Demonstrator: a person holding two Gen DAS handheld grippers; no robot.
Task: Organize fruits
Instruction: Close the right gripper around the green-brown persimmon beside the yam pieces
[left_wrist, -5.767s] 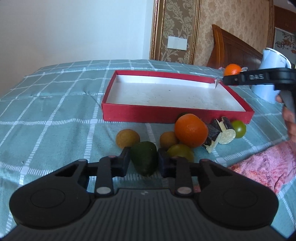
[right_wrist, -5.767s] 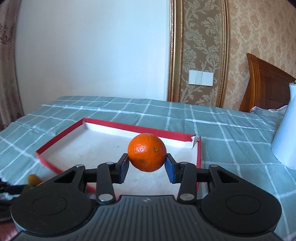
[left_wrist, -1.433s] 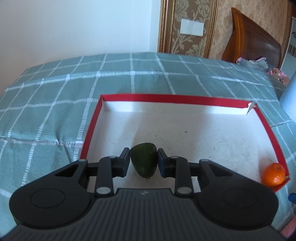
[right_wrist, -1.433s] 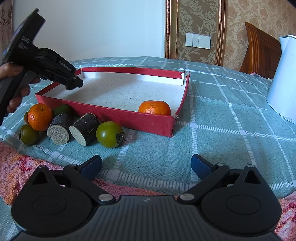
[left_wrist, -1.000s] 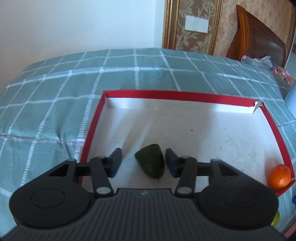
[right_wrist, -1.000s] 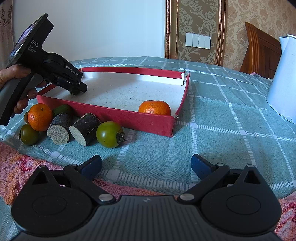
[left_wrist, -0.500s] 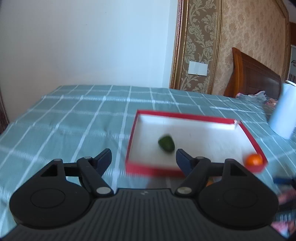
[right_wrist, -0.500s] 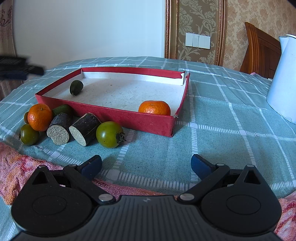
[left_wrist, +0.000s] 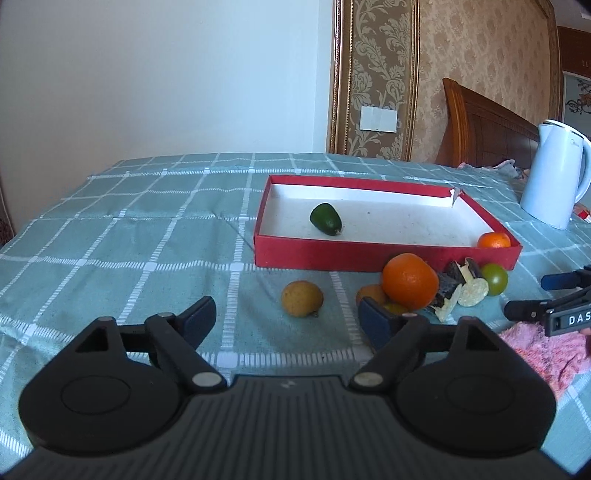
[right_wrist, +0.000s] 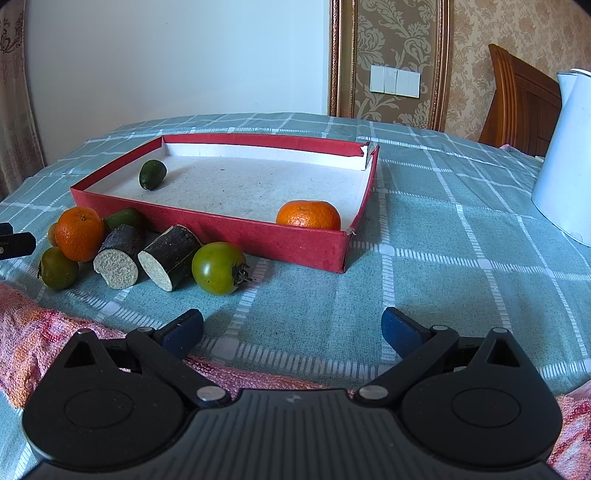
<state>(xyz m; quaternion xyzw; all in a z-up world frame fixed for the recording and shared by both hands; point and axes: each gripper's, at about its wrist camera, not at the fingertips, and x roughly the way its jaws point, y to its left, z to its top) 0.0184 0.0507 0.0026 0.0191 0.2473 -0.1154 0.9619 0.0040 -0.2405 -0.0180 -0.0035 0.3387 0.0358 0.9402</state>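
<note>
1. Left wrist view: the left gripper (left_wrist: 286, 314) fills the lower frame, its jaws wide apart and just opened further, with nothing between them but checked cloth.
2. The red tray (left_wrist: 369, 254) sits at centre frame. The dark green fruit (left_wrist: 325, 218) lies inside near its left wall, and a small orange (left_wrist: 494, 240) rests in its lower right corner.
3. Below the tray's front wall a yellow-brown fruit (left_wrist: 301, 298) lies alone; to its right a large orange (left_wrist: 410, 280), two cut dark-skinned pieces (left_wrist: 458, 286) and a green tomato (left_wrist: 495, 278) cluster together.
4. Right wrist view: the right gripper (right_wrist: 291, 330) spreads its fingers wide and empty at the bottom, above a pink towel (right_wrist: 40, 332).
5. A white kettle (right_wrist: 569, 155) stands at the right edge.
</note>
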